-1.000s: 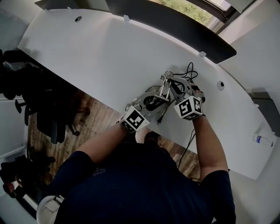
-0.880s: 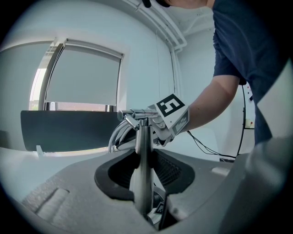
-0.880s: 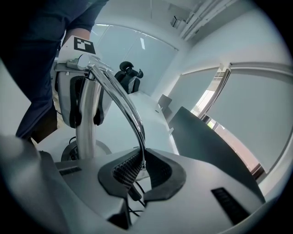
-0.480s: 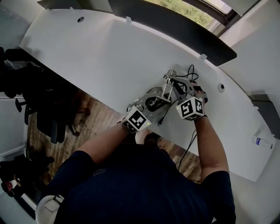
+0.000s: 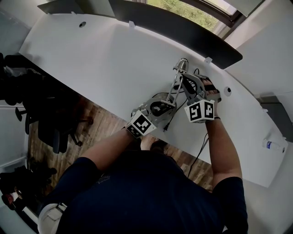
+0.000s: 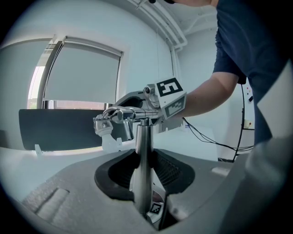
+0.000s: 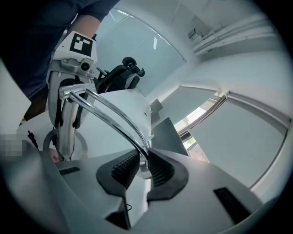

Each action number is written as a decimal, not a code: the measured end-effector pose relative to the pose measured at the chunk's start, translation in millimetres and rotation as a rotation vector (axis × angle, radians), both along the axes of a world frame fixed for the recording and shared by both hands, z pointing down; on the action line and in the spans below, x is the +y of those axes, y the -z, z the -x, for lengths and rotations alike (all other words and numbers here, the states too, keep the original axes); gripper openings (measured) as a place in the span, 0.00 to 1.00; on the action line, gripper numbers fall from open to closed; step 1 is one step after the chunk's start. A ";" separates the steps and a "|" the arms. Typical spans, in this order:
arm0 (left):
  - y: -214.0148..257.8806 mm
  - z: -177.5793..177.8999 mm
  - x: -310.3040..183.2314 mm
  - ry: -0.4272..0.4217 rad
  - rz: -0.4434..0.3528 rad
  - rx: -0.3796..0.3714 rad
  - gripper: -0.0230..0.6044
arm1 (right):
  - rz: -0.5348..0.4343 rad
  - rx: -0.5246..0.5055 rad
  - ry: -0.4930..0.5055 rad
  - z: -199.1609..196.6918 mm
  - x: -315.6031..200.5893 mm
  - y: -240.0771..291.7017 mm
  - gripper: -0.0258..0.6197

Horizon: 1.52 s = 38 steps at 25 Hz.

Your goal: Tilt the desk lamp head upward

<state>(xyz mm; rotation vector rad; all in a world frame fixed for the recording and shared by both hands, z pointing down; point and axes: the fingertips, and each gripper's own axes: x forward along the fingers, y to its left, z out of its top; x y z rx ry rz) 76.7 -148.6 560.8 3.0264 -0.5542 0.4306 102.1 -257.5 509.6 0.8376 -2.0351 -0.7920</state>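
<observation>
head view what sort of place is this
Likely an office: a long white curved desk with a desk lamp, dark swivel chairs on a wood floor, and a window with a roller blind.

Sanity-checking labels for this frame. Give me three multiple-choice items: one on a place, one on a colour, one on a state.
1. Where is the clear bottle?
A) on the office chair
B) on the floor
C) at the right end of the desk in the head view

2. What colour is the lamp post?
A) chrome silver
B) red
C) black

3. What is the left gripper doing?
A) open above the desk
B) shut on the lamp post
C) shut on a cable

Answers:
1. C, it sits on the white top near the right edge.
2. A, the post is shiny bare metal in the left gripper view.
3. B, both dark pads press the post's sides in the left gripper view.
</observation>
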 end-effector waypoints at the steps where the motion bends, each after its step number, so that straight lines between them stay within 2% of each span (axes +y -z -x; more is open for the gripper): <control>1: -0.3 0.5 0.2 -0.003 0.002 -0.006 0.24 | -0.028 0.029 0.006 0.3 -0.1 6.6 0.14; 7: 0.5 -0.1 1.7 -0.003 0.007 -0.028 0.24 | -0.172 0.201 0.027 1.3 6.1 30.7 0.13; 11: 0.5 -0.9 1.6 -0.002 0.009 -0.036 0.24 | -0.270 0.259 0.034 3.7 12.6 50.8 0.15; 18: -0.7 -0.3 2.9 0.001 0.016 -0.062 0.24 | -0.372 0.301 0.032 9.9 26.0 74.1 0.17; 30: -0.8 -1.3 8.0 -0.016 0.015 -0.082 0.24 | -0.449 0.334 0.019 15.5 47.3 93.0 0.18; 38: -2.3 -2.3 6.7 -0.036 0.025 -0.101 0.24 | -0.438 0.369 -0.010 11.7 46.4 92.5 0.19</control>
